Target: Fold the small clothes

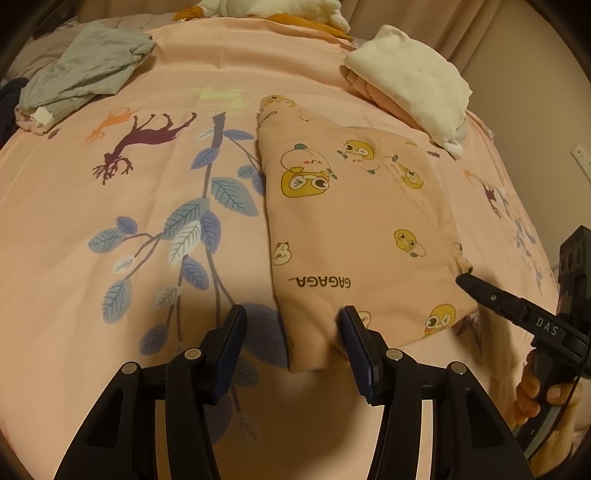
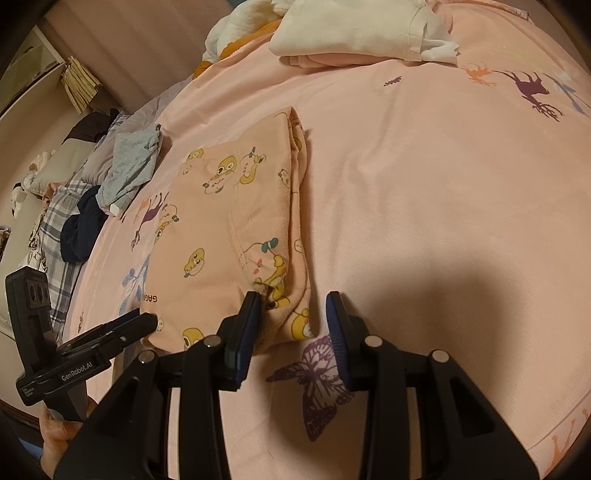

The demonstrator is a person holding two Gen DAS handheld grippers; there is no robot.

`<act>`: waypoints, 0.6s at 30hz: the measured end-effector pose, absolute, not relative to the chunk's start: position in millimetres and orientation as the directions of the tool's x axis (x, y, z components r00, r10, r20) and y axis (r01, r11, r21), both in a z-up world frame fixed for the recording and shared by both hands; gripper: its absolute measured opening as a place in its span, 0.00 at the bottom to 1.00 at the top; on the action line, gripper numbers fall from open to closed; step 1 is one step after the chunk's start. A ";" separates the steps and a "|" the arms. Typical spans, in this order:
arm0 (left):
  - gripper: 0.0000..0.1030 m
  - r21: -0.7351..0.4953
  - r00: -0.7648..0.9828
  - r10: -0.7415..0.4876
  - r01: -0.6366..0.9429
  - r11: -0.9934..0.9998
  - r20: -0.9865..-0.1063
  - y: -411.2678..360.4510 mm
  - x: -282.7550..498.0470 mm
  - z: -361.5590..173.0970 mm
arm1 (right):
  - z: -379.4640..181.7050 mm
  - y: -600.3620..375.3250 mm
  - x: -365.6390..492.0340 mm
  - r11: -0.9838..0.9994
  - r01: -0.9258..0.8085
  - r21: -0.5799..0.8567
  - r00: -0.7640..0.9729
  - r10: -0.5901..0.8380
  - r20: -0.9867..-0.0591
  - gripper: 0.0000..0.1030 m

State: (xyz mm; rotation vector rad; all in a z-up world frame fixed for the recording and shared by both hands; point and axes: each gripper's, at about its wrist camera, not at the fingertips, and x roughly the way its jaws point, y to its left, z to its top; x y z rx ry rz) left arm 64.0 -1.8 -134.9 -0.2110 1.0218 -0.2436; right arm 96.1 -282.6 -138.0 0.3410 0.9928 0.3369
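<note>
A small peach garment with yellow duck prints and the word GAGAGA lies folded lengthwise on the pink bedspread; it also shows in the right wrist view. My left gripper is open, its jaws straddling the garment's near left corner. My right gripper is open over the garment's near right corner, its left finger touching the cloth. The right gripper also shows in the left wrist view, and the left gripper in the right wrist view.
A folded stack with a white garment on top lies at the far right. A crumpled grey garment lies at the far left, with a dark garment and plaid bedding beside it. A white and orange heap lies at the back.
</note>
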 end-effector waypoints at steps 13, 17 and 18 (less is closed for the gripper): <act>0.52 -0.266 0.502 -0.273 0.086 0.960 -0.821 1.4 56.1 -132.9 | -138.1 -283.2 89.5 0.905 -0.107 0.413 0.505 0.407 -0.761 0.35; 0.52 -0.263 0.503 -0.267 0.081 0.961 -0.822 2.9 53.5 -132.1 | -137.0 -282.1 87.4 0.907 -0.105 0.409 0.506 0.403 -0.763 0.36; 0.52 -0.262 0.502 -0.265 0.079 0.962 -0.823 3.5 53.1 -132.0 | -137.0 -282.5 86.8 0.907 -0.104 0.408 0.506 0.401 -0.763 0.36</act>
